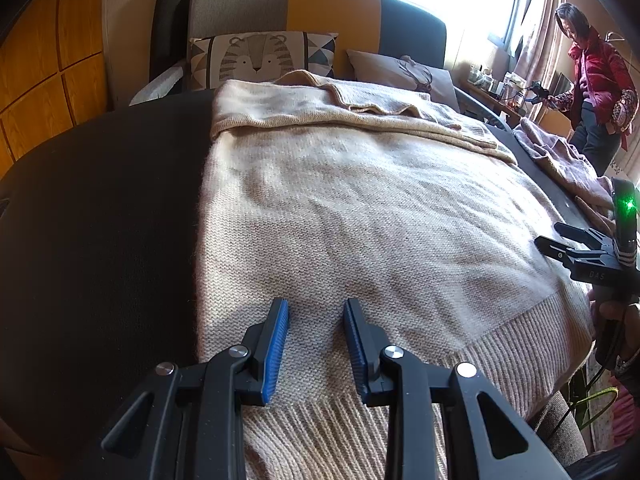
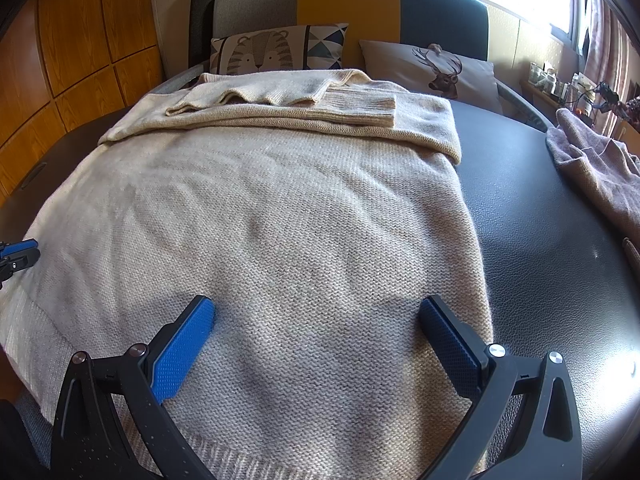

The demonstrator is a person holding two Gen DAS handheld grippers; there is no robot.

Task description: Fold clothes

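Note:
A beige knit sweater lies flat on a black table. Its sleeves are folded across the far end and its ribbed hem is at the near edge. My left gripper hovers over the near left part of the sweater, just beyond the hem. Its blue pads stand a little apart with nothing between them. My right gripper is wide open above the near right part of the sweater and holds nothing. Each gripper shows at the edge of the other's view: the right gripper and the left gripper.
A pinkish knit garment lies bunched at the table's right edge. Beyond the table a sofa holds a tiger pillow and a deer pillow. A person in a red jacket stands at the right by the window. Wooden cabinets line the left.

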